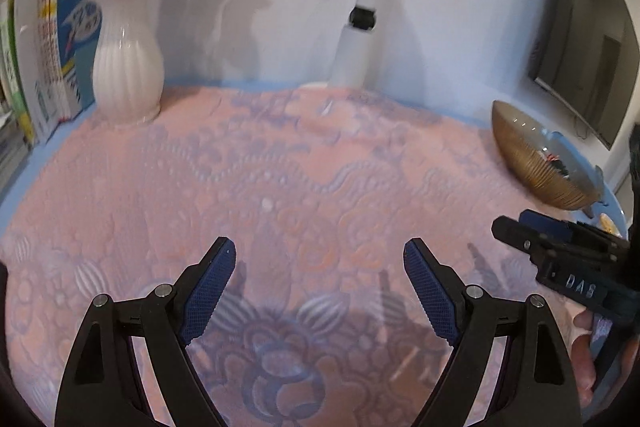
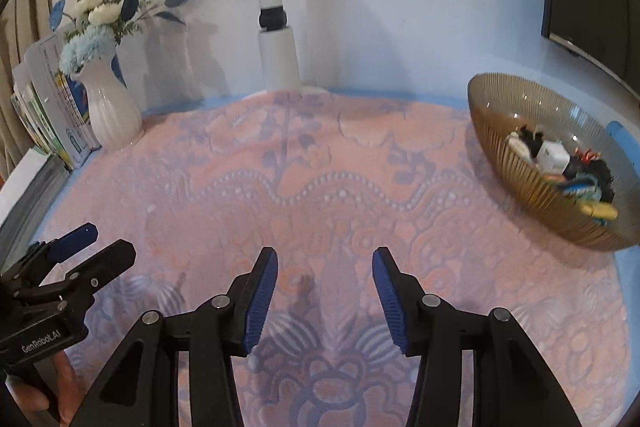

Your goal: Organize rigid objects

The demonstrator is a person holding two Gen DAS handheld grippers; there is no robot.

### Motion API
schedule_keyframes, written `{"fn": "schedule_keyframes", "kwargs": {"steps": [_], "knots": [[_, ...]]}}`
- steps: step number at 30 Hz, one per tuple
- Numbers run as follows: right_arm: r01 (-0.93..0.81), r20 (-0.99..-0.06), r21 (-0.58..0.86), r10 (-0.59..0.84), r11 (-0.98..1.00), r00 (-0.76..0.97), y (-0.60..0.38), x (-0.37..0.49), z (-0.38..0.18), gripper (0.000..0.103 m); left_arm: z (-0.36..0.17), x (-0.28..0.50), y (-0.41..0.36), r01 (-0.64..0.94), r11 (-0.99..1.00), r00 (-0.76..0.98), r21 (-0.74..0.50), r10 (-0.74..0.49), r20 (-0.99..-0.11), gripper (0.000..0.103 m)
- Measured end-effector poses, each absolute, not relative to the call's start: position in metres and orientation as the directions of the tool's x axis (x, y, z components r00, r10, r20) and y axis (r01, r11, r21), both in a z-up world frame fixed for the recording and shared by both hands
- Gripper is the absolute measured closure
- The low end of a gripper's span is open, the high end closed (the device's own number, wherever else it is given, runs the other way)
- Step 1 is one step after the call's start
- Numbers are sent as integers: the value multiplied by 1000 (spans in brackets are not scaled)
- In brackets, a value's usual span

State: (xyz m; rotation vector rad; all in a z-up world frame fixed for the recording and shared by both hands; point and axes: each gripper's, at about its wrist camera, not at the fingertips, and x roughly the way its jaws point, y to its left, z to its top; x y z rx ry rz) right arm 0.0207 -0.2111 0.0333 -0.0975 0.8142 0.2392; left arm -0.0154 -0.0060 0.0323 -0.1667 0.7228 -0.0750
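- Left wrist view: left gripper [image 1: 320, 251] spread wide over the pink cloth [image 1: 280, 167], nothing between the ribbed blue pads [image 1: 210, 291]; black arms cut off by the bottom edge.
- At the right edge of the same view, right gripper [image 1: 516, 227] seen side-on, mostly cropped; a bit of the hand [image 1: 584, 355] under it, blurred.
- Right wrist view: right gripper [image 2: 325, 259] parted and empty, gap narrower than the left one's; blue pads [image 2: 262, 303] finely grooved.
- Left gripper [image 2: 108, 243] entering at the lower left, fingers apart, body cut by the frame; fingers of a hand [image 2: 64, 387] just visible below.
- Amber ribbed glass bowl [image 2: 504, 155] on the right side of the table, near the wall, well apart from both grippers; far rim clipped by the lens edge.
- Small rigid objects [image 2: 560, 167] heaped inside the bowl: a white cube-like piece, black, yellow and blue bits, too blurred to name.
- Cloth embossed with raised dotted waves and flower motifs, blue table edge [image 2: 624, 263] showing beyond it.
- White fluted vase [image 2: 112, 115] with blue and white flowers at the back left, books [image 2: 52, 115] leaning just beside it, partly cropped.
- White pole [image 2: 272, 7] with a black joint at the back, top out of frame.
- Dark screen [image 1: 588, 59] on the wall at right, only partly in view.
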Motion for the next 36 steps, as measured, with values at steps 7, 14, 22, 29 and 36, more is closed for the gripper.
{"fn": "schedule_keyframes", "kwargs": {"steps": [7,14,22,29,36], "knots": [[-230,-730,-65,111,971,675,-205,16,20,45,36,-24,-3,3,985,782,-171,-109,-614,16],[-220,-694,-108,85,969,715,-203,8,23,31,39,-26,-5,11,987,792,-162,-107,-601,13],[-203,-689,-103,77,974,721,-207,8,25,29,37,-24,-4,11,985,785,-173,-116,-608,13],[-200,-685,-105,75,974,725,-208,9,26,21,37,-23,-1,8,983,782,-182,-119,-611,13],[-199,-682,-111,71,974,728,-209,8,26,19,36,-22,-1,8,983,780,-183,-121,-614,12]]}}
